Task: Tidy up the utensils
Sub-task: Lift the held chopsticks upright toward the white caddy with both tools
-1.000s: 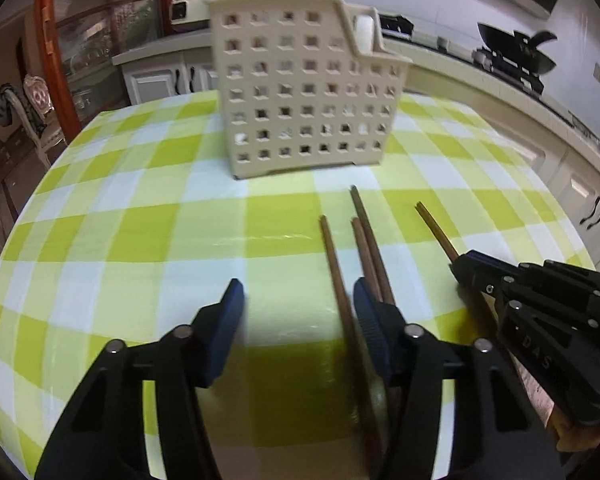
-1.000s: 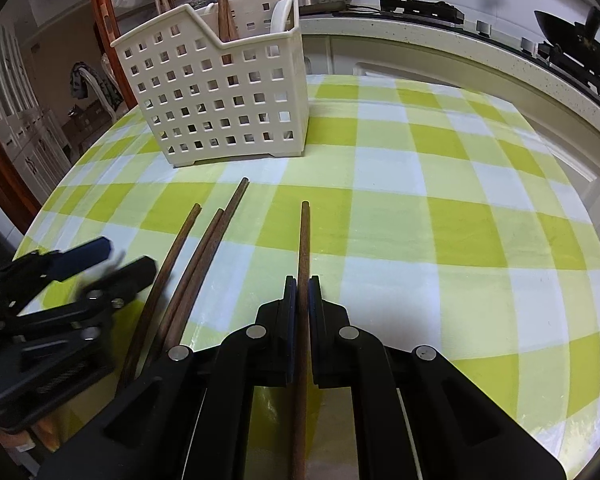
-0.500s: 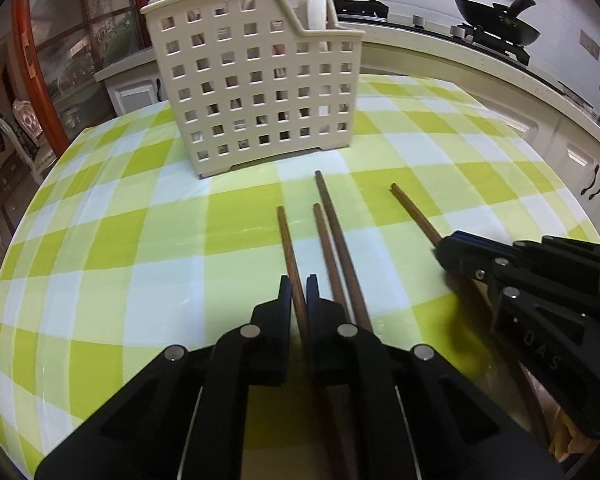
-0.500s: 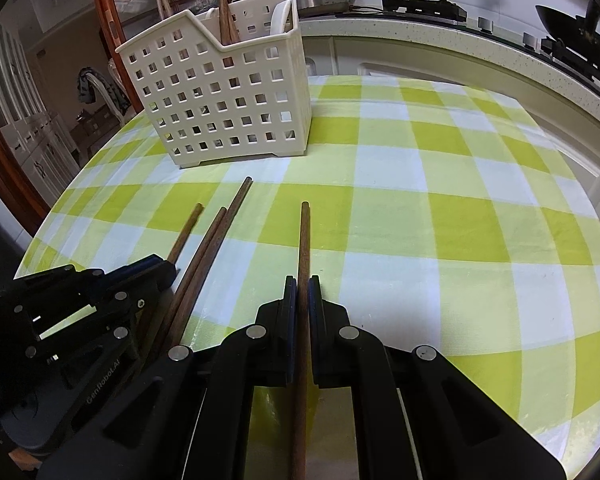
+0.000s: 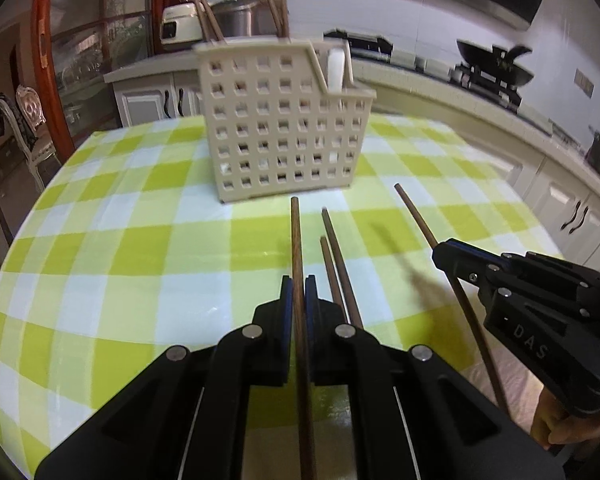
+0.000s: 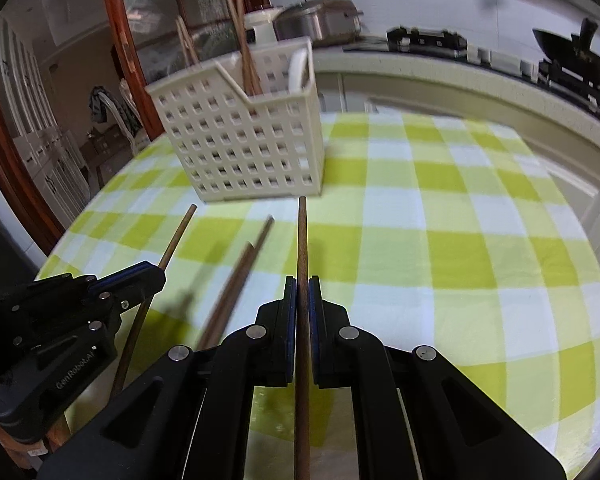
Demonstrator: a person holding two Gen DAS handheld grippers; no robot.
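My left gripper (image 5: 299, 284) is shut on a brown wooden chopstick (image 5: 296, 240) and holds it above the table, tip toward the cream perforated utensil basket (image 5: 280, 128). My right gripper (image 6: 302, 285) is shut on another chopstick (image 6: 301, 240), also lifted and aimed at the basket (image 6: 244, 148). Two more chopsticks (image 5: 336, 264) lie side by side on the checked tablecloth between the grippers; they also show in the right wrist view (image 6: 240, 276). Several chopsticks (image 6: 240, 40) stand in the basket. Each gripper shows in the other's view: the right (image 5: 444, 252), the left (image 6: 156, 276).
The round table has a green-and-white checked cloth (image 5: 100, 240). A kitchen counter (image 6: 460, 76) with a rice cooker (image 6: 320, 20) and a wok (image 6: 572, 68) runs behind it. A wooden door frame (image 6: 120, 40) and a chair (image 5: 24, 128) stand to the left.
My left gripper closed on a chopstick from the table and lifted it. My right gripper also rose with its chopstick. Both now point at the basket from higher up.
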